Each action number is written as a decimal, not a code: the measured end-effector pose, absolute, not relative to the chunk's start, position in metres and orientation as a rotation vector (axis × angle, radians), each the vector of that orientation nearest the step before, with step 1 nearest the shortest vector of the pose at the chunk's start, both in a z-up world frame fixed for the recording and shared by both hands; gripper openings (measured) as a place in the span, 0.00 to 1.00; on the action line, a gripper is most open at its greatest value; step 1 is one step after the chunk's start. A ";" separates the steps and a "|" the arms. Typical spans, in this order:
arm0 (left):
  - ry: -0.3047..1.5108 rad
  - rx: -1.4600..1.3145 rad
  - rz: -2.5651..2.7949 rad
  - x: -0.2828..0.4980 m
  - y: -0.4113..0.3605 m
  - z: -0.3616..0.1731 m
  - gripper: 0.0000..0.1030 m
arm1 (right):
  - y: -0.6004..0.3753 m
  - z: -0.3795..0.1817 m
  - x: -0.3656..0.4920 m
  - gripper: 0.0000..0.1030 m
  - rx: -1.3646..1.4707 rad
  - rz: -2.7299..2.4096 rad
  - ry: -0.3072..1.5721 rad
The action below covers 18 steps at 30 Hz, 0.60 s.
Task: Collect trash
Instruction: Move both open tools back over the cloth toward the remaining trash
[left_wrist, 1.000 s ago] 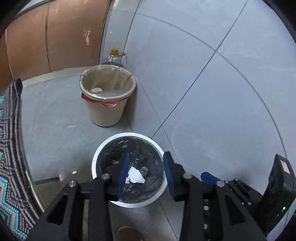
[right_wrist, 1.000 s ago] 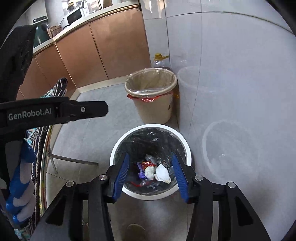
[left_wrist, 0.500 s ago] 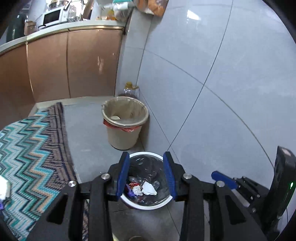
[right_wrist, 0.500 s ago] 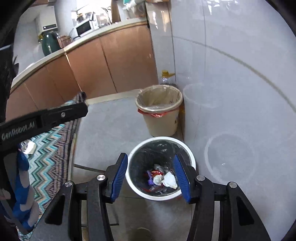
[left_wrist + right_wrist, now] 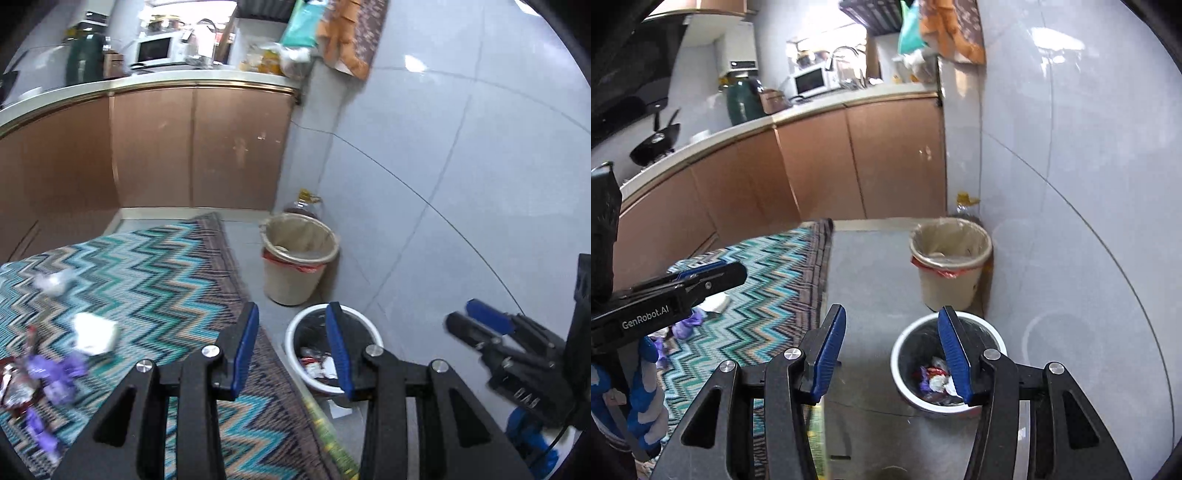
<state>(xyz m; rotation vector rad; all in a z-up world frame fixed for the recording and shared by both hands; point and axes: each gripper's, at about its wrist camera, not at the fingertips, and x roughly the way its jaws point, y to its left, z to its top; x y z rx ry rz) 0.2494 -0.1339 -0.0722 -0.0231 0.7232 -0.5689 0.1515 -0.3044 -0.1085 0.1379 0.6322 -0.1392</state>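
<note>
A white bin (image 5: 375, 332) with a black liner stands on the grey floor by the tiled wall and holds crumpled wrappers (image 5: 317, 365). My left gripper (image 5: 292, 310) hovers open above and short of it, with nothing between its blue pads. On the zigzag rug (image 5: 155, 273) lie a white paper wad (image 5: 94, 332), a second pale wad (image 5: 53, 282), purple wrappers (image 5: 55, 373) and a red-silver wrapper (image 5: 14, 384). My right gripper (image 5: 891, 310) is open and empty too, above the white bin (image 5: 897, 350) and the trash in it (image 5: 934, 376). The left gripper (image 5: 683, 288) shows at the left, over the rug.
A beige bin (image 5: 299, 258) with a red-edged liner stands beyond the white one against the wall, an oil bottle (image 5: 304, 205) behind it. Brown kitchen cabinets (image 5: 192, 147) close the far side. A blue-and-white gloved hand (image 5: 646, 387) holds the left gripper.
Both grippers have risen and drawn back from the white bin, which now looks smaller. The views have tilted up, and the rug with its scattered trash has come into sight. Both stay open.
</note>
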 end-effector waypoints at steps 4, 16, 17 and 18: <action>0.708 -0.045 -0.519 0.243 -0.091 -0.067 0.35 | -0.284 -0.094 0.144 0.50 0.119 -0.112 0.611; 0.649 -0.114 -0.393 0.228 0.037 -0.058 0.37 | -0.218 -0.059 0.138 0.50 0.060 -0.018 0.558; 0.642 -0.121 -0.381 0.227 0.046 -0.057 0.41 | -0.212 -0.055 0.137 0.50 0.056 -0.008 0.551; 0.632 -0.129 -0.365 0.225 0.056 -0.055 0.42 | -0.208 -0.053 0.137 0.50 0.054 0.000 0.546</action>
